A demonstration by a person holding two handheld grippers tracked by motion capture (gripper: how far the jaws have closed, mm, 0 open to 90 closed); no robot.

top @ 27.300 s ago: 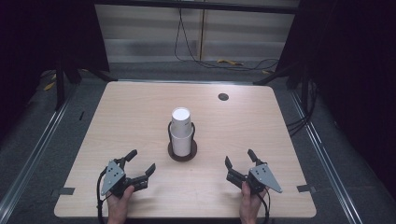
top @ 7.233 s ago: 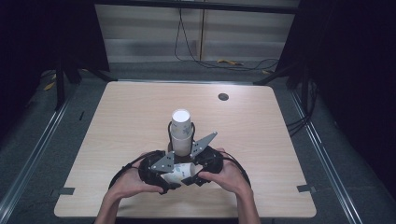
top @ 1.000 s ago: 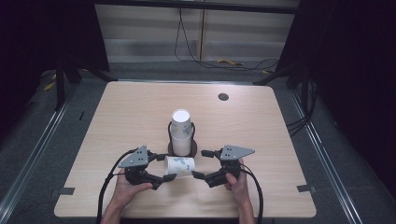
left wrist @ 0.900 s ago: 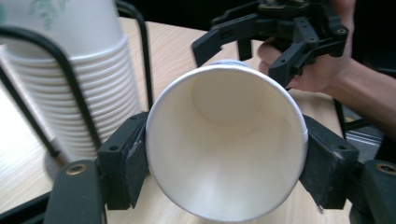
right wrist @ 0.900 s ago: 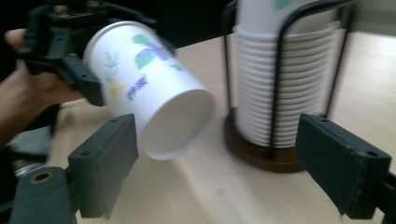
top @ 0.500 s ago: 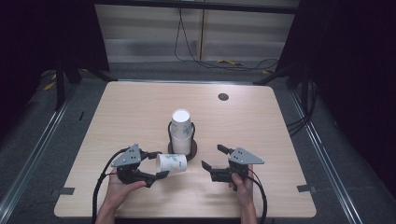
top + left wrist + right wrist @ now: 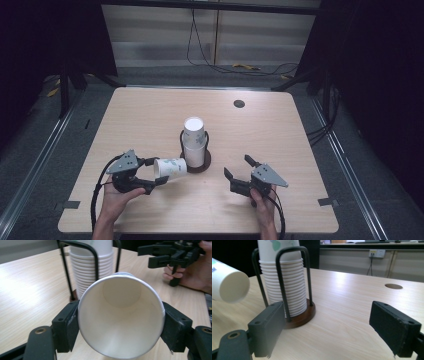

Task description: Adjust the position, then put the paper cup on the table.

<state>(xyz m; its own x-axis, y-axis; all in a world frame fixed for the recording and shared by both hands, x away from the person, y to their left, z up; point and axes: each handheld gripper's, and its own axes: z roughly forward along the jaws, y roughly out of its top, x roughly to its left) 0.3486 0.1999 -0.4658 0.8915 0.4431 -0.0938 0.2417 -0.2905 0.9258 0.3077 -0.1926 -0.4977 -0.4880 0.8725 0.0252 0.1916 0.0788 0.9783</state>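
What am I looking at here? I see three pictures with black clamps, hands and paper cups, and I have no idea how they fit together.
There is no robot here: a person sits at a wooden table and holds a hand-operated clamp, called a gripper, in each hand. The wide picture comes from a camera above the table. The other two come from small cameras riding on the grippers, looking out between their black jaws.

On the table stands a stack of paper cups inside a black wire holder with a round dark base. Near the far edge is a small round hole.

The left gripper clamps a single paper cup lying sideways, its open mouth facing that gripper's camera. The right gripper is open and holds nothing.
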